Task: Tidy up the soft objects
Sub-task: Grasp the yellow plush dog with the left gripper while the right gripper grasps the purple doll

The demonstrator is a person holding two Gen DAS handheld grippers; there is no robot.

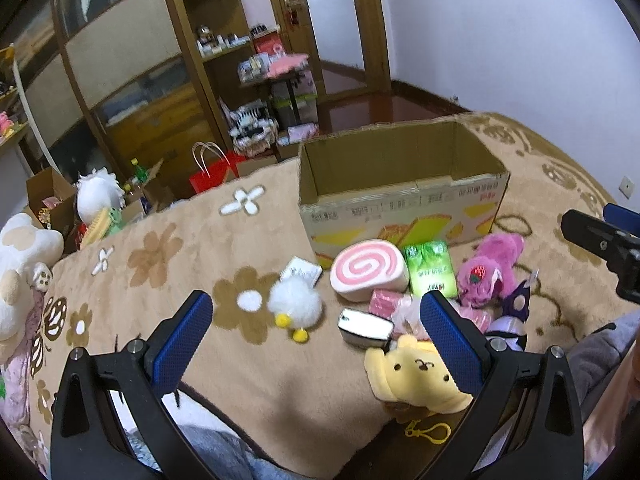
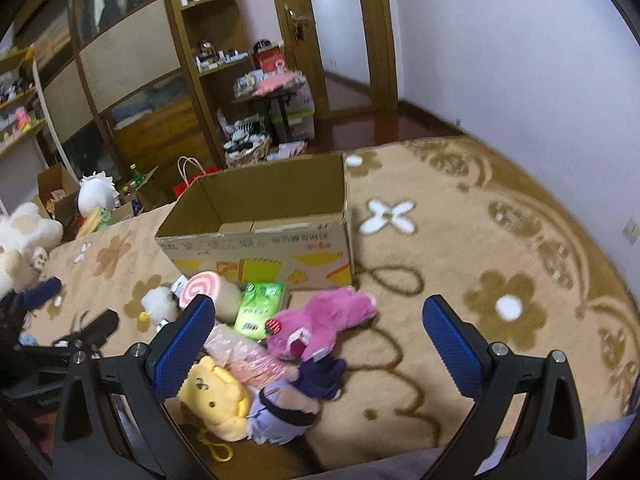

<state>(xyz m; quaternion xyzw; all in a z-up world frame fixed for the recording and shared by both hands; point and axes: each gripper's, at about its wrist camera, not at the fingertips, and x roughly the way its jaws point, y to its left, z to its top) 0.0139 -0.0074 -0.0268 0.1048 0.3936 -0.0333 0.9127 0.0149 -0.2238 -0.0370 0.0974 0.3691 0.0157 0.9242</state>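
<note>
An open cardboard box [image 1: 400, 184] [image 2: 260, 216] stands on the beige flowered blanket. In front of it lie soft toys: a pink swirl roll cushion [image 1: 368, 270] [image 2: 212, 292], a white fluffy chick [image 1: 294, 304] [image 2: 158, 304], a yellow dog plush [image 1: 416, 380] [image 2: 216, 396], a pink bear plush [image 1: 492, 268] [image 2: 320, 324], a purple doll [image 1: 512, 316] [image 2: 292, 396] and a green tissue pack [image 1: 432, 270] [image 2: 260, 310]. My left gripper [image 1: 316, 320] is open above the blanket, near the chick and dog. My right gripper [image 2: 318, 324] is open over the pink bear.
A small white case [image 1: 364, 326] and pink wrapped packets [image 1: 386, 304] [image 2: 244, 356] lie among the toys. A large white plush [image 1: 20, 276] sits at the blanket's left edge. Wooden cabinets [image 1: 132, 80], a red bag [image 1: 212, 176] and boxes stand on the floor behind.
</note>
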